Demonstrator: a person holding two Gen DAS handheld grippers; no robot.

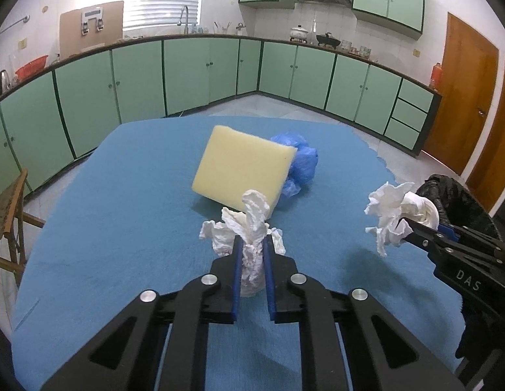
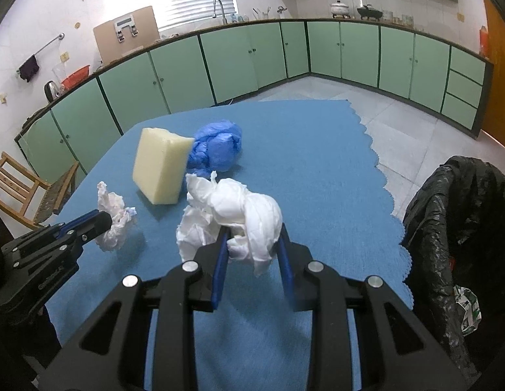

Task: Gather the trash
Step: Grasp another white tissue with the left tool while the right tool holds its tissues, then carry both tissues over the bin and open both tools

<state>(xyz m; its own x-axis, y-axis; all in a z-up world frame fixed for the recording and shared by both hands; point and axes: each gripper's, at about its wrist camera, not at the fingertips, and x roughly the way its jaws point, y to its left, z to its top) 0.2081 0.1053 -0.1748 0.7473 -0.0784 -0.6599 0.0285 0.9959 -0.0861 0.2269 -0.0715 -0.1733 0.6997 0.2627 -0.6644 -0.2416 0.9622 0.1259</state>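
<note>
On the blue cloth, at twelve o'clock from both claws, one yellow sponge leans against one blue bag. Two tissue wads: left gripper clenches one, right gripper grasps another. One black trash bag sits at three o'clock.

We note sponge mid-table on cloth | bag wad just behind-right, touching | bin bag off cloth's right edge | chair left of table
</note>
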